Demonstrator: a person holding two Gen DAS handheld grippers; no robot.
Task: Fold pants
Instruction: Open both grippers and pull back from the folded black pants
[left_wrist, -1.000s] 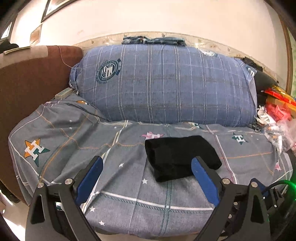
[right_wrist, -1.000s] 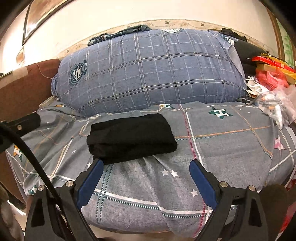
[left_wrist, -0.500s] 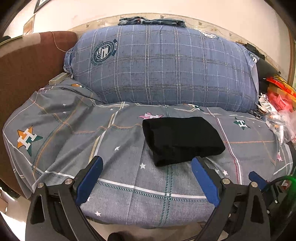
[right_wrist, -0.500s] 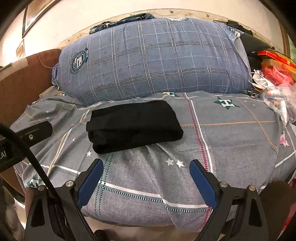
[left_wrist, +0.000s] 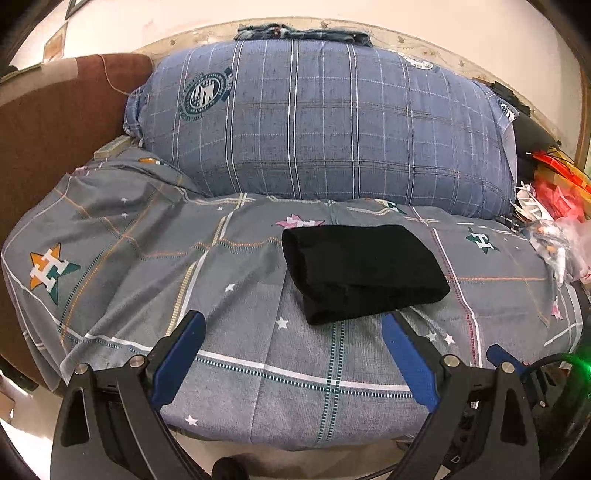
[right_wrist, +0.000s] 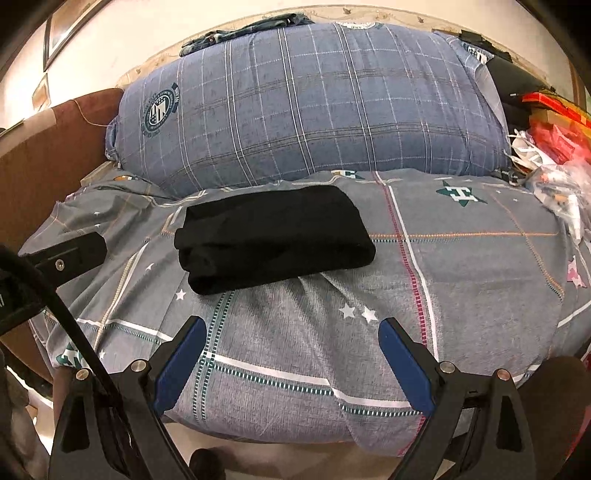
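A: What does the left wrist camera give you that the right one doesn't?

B: A green glow at about 4 o'clock on the frame edge, and an orange-and-teal star logo (left_wrist: 50, 271) on the bedsheet (left_wrist: 155, 266) toward 9 o'clock. The left gripper (left_wrist: 293, 354) has its blue pads spread wide, holding nothing.

A: And the right wrist view?

B: It catches a black part of the other tool (right_wrist: 66, 254) at 9 o'clock with a dark cable (right_wrist: 70, 321) running down past it, plus a framed picture (right_wrist: 61, 29) on the wall near 11 o'clock. The right gripper (right_wrist: 291, 354) is also spread wide and empty.

A: Where are the pants?

B: The black pants (left_wrist: 360, 271) lie folded into a compact rectangle on the sheet. From the left camera they sit just past the right-hand pad, around 1 o'clock from the gripper. From the right camera the pants (right_wrist: 273, 238) lie toward 11 o'clock, clear of both pads.

A: What else is around?

B: A big blue plaid pillow (left_wrist: 325, 125) right behind the pants at 12 o'clock, with a denim garment (left_wrist: 303, 32) on top. A brown headboard (left_wrist: 55, 122) stands at 9 to 10 o'clock. Red packages and plastic bags (left_wrist: 557, 221) crowd 3 o'clock.

A: Anything blocking?

B: Only the gripper arms across the bottom of each frame, covering the near edge of the bed.
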